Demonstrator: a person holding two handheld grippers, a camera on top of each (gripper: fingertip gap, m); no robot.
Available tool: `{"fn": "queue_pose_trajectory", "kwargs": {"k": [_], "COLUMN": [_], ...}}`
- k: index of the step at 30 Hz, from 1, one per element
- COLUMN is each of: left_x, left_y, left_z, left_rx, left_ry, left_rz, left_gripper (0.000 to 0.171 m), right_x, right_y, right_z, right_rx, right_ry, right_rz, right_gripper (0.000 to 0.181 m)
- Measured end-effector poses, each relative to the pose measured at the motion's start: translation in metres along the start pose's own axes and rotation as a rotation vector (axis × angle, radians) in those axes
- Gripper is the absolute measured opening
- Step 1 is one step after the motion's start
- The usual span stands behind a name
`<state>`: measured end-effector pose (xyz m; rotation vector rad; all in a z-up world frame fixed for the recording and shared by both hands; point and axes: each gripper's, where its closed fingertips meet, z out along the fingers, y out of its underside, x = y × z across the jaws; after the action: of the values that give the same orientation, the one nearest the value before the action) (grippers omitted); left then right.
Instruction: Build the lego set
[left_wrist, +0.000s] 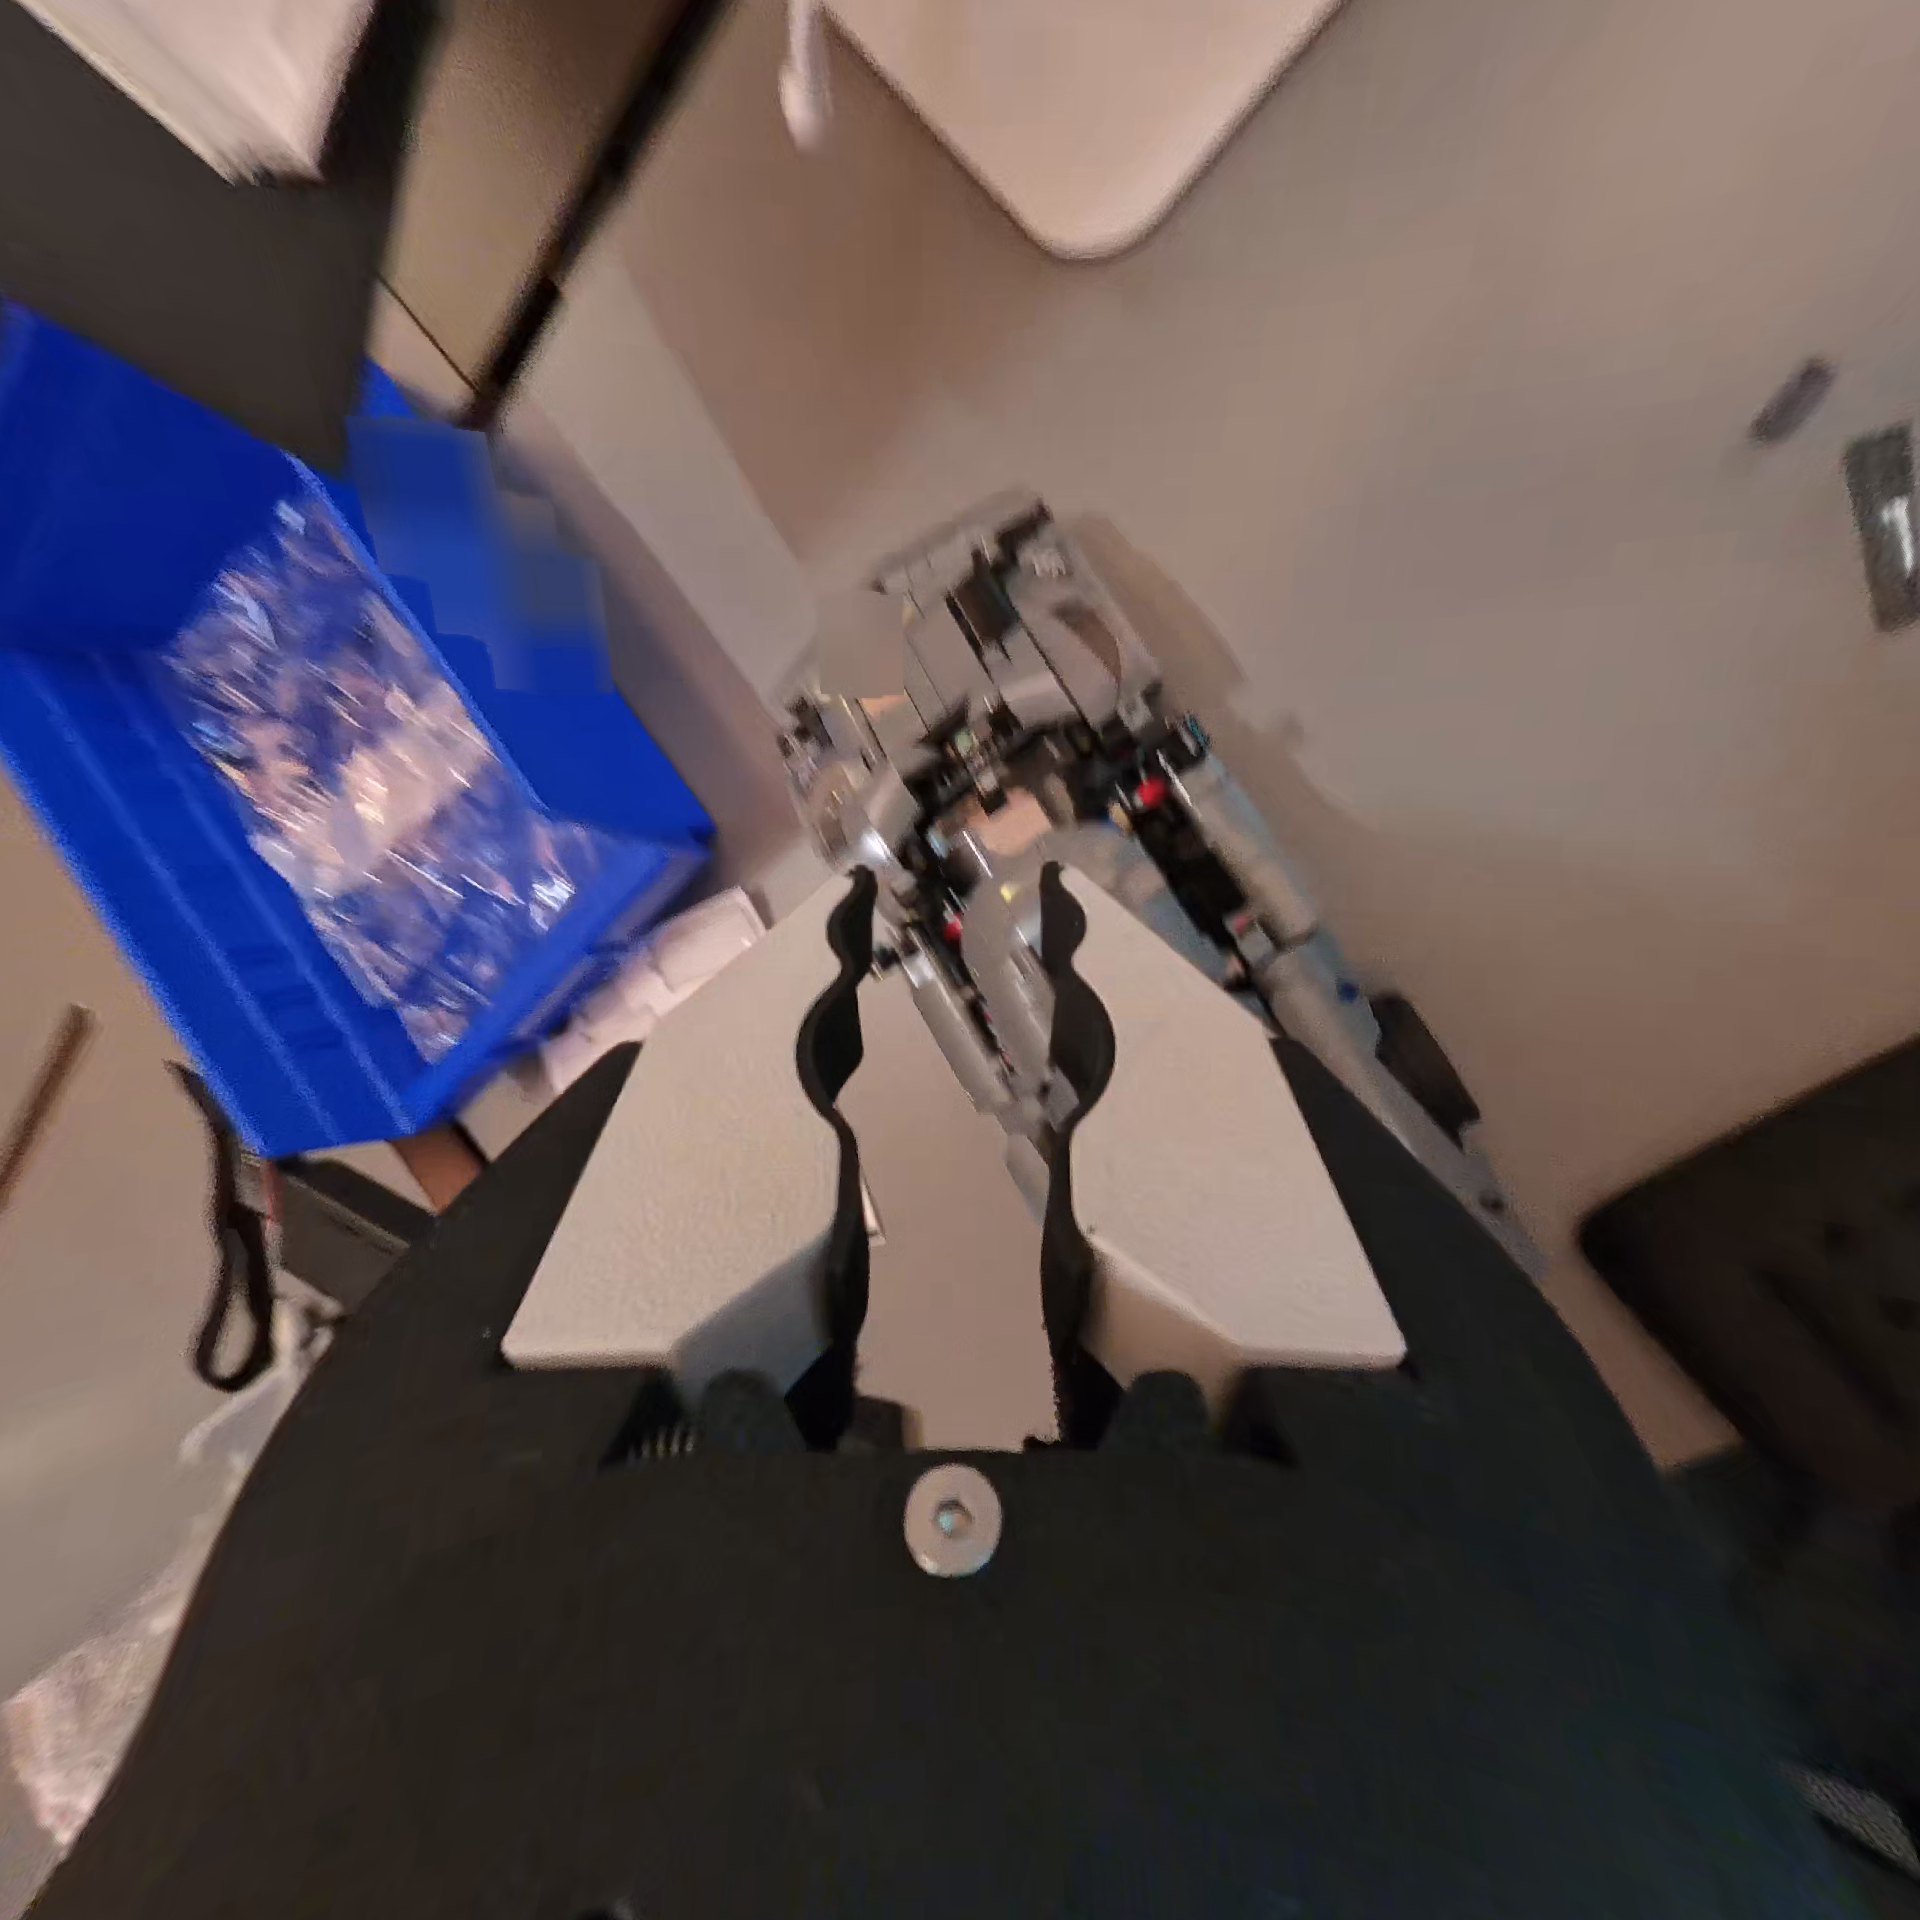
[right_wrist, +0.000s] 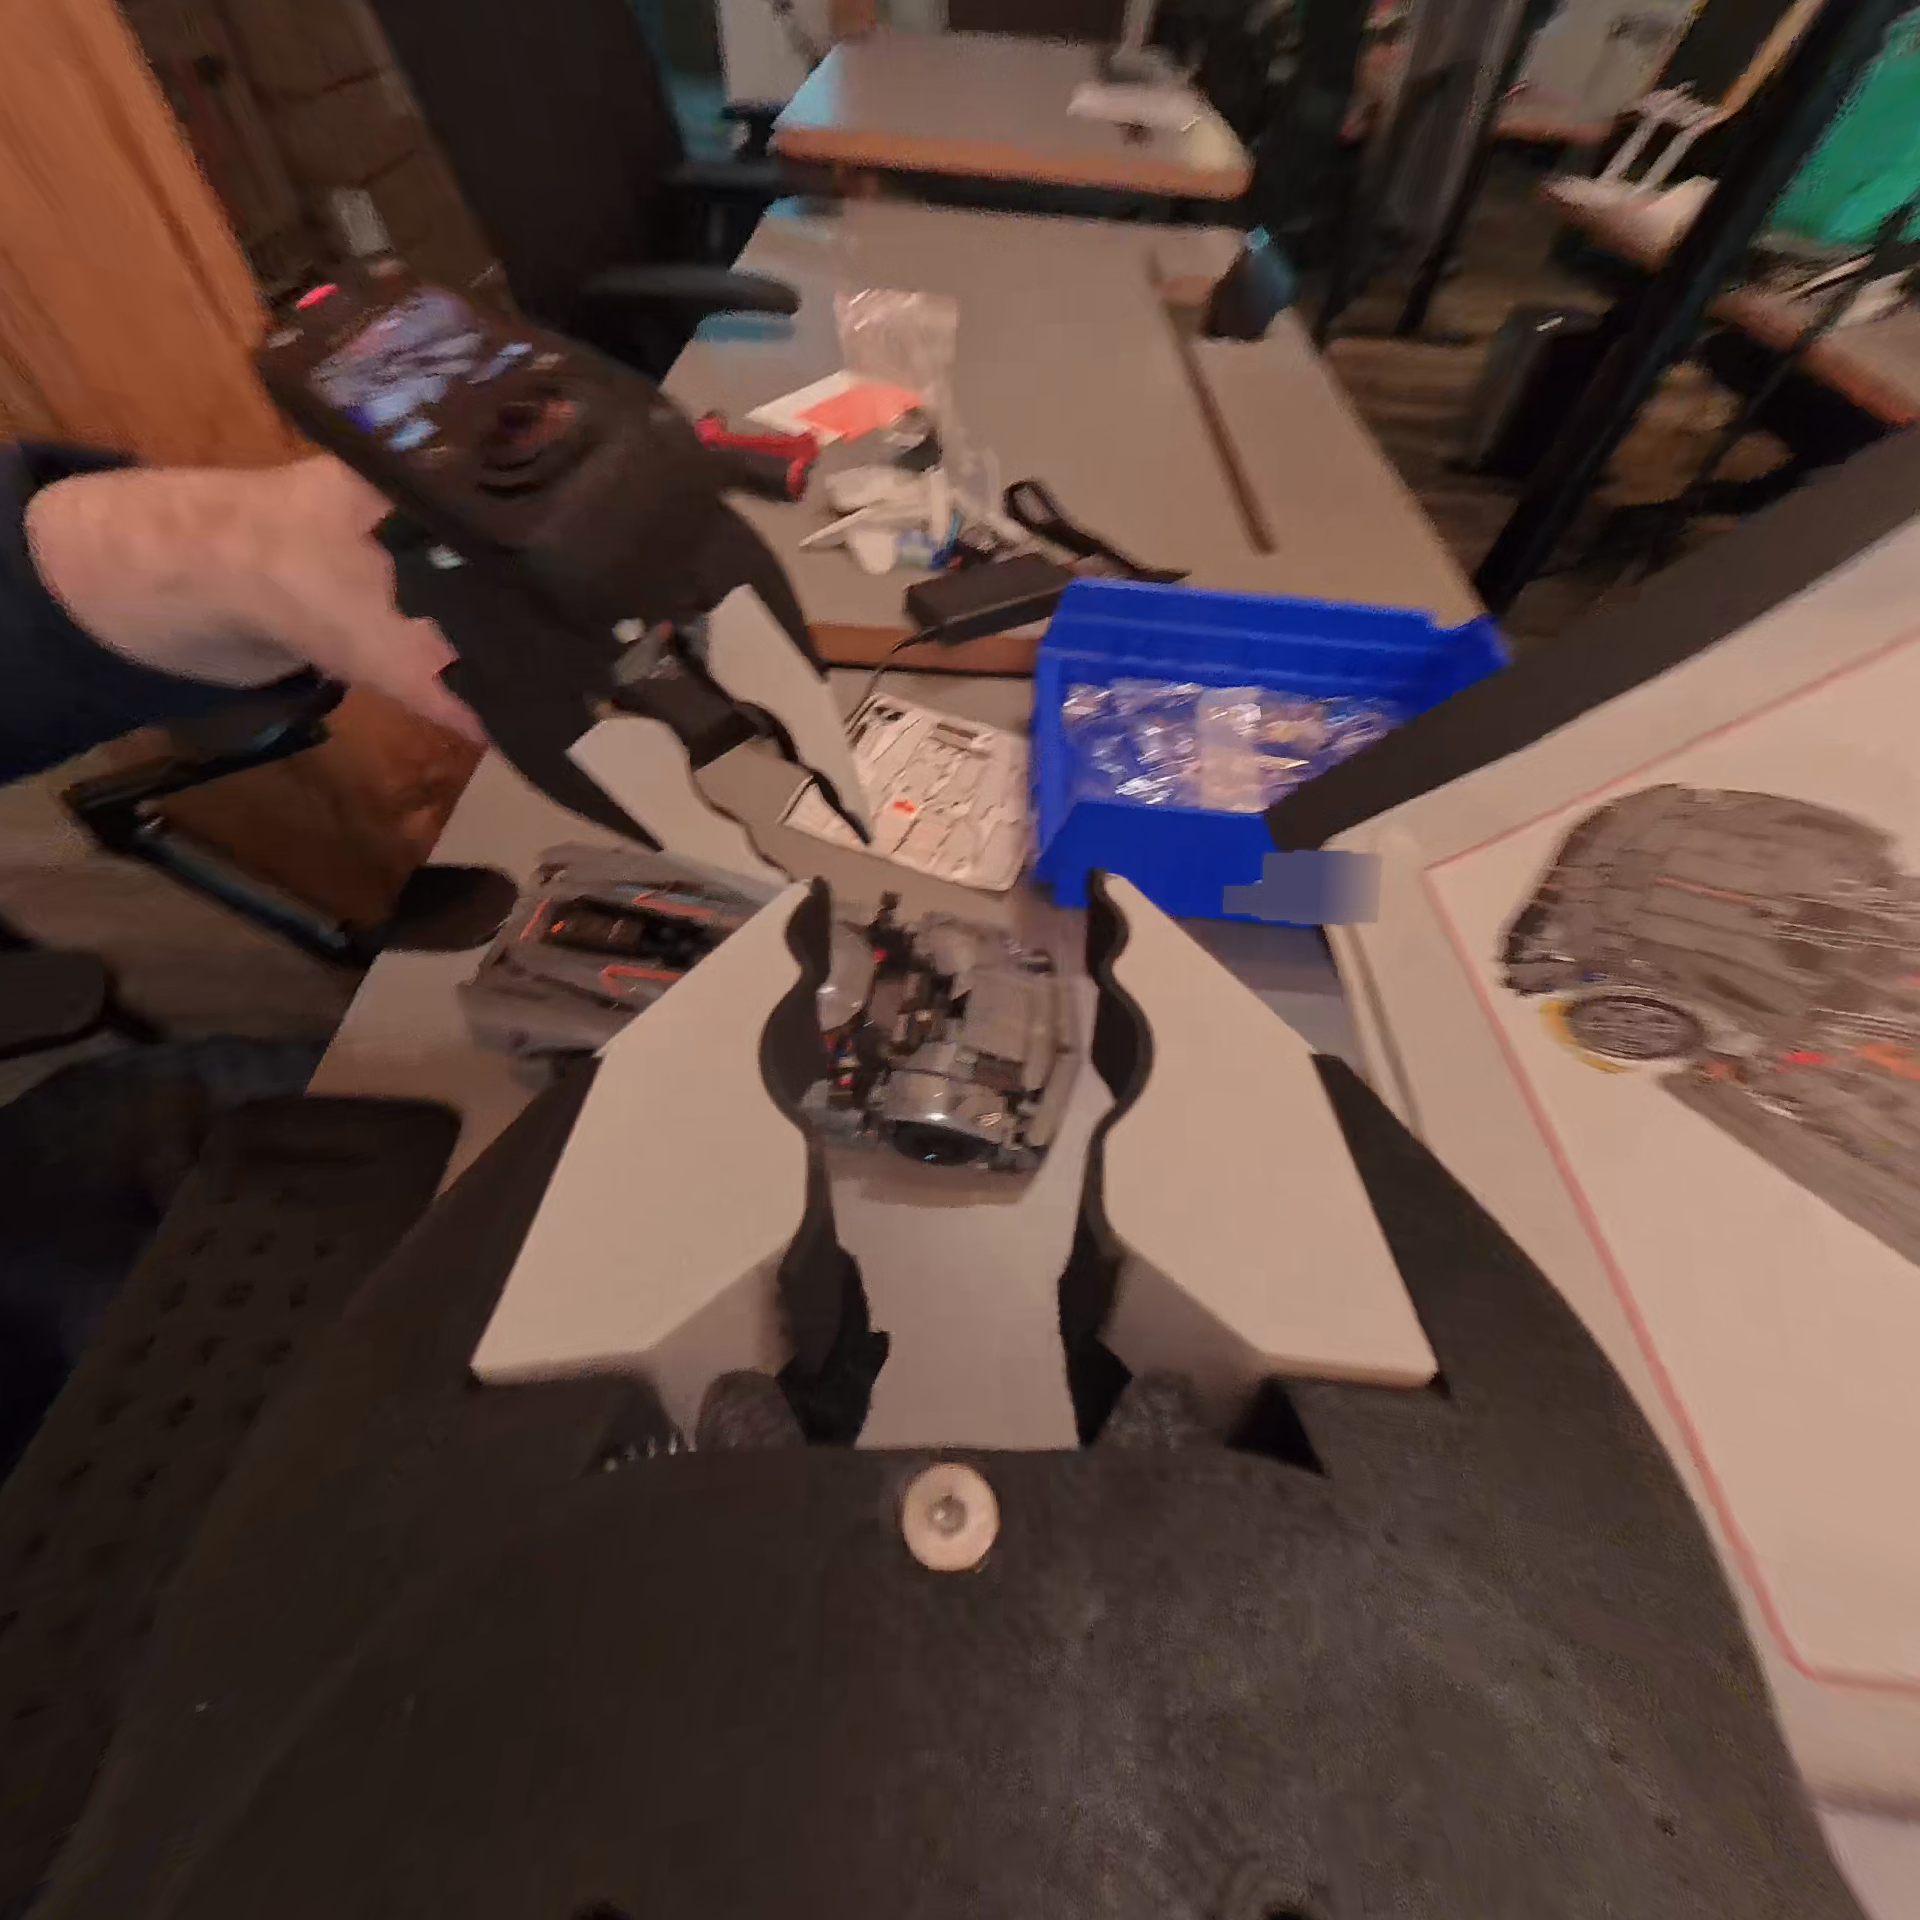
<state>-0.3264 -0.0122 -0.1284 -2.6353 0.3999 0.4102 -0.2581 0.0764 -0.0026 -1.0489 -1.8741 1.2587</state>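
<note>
Fingers of our right tool (right_wrist: 951, 904) stand spread and empty, framing the grey lego car assembly (right_wrist: 940, 1039) that lies on the desk (right_wrist: 405, 1029) just ahead and between them. We judge this tool the nearer of the two to the model. Our left tool (left_wrist: 951, 878) also has its fingers parted with nothing pinched between them; in its own view the same assembly (left_wrist: 1023, 790) lies straight ahead past the fingertips, its long axis running away from us and slanting to the right, though the blur hides the finer detail.

From the right wrist view we see the left tool (right_wrist: 800, 821) hanging above the desk, held in a hand (right_wrist: 223, 571), its tips pointing down toward the instruction sheet (right_wrist: 925, 779) just behind the model. A second grey built section (right_wrist: 603, 935) with red lines lies just left of the assembly, touching or nearly so; we cannot tell which.

Beyond, to the right, the blue bin (right_wrist: 1164, 852) holds clear bags of parts (right_wrist: 1216, 738), and in the left view the bin (left_wrist: 135, 582) stands well left of the model. A large printed picture of the car (right_wrist: 1714, 987) lies at far right

We judge the next move a reach forward to the model, or a sideways reach to the bin for parts
</note>
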Motion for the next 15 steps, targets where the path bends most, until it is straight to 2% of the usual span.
{"fn": "queue_pose_trajectory", "kwargs": {"k": [3,6,8,10,12,15], "left_x": [-0.008,-0.008,-0.008,-0.005,-0.008,0.000], "left_y": [-0.042,-0.087,-0.116,-0.147,-0.173,-0.205], "left_z": [-0.015,-0.022,-0.027,-0.033,-0.036,-0.028], "left_rx": [0.116,0.217,0.285,0.387,0.481,0.578], "left_ry": [-0.096,-0.121,-0.133,-0.105,-0.117,-0.081], "left_rz": [0.032,0.056,0.063,0.031,0.003,-0.042], "left_gripper": [0.030,0.030,0.030,0.033,0.035,0.036], "right_x": [0.039,0.074,0.102,0.131,0.152,0.164], "right_y": [-0.017,-0.038,-0.042,-0.028,-0.002,0.034], "right_z": [-0.031,-0.082,-0.129,-0.184,-0.237,-0.284], "right_rx": [0.071,0.133,0.170,0.200,0.263,0.456], "right_ry": [0.194,0.350,0.499,0.672,0.799,0.811], "right_rz": [-0.026,0.003,0.014,0.039,0.120,0.267], "right_gripper": [0.079,0.091,0.094,0.100,0.100,0.102]}}
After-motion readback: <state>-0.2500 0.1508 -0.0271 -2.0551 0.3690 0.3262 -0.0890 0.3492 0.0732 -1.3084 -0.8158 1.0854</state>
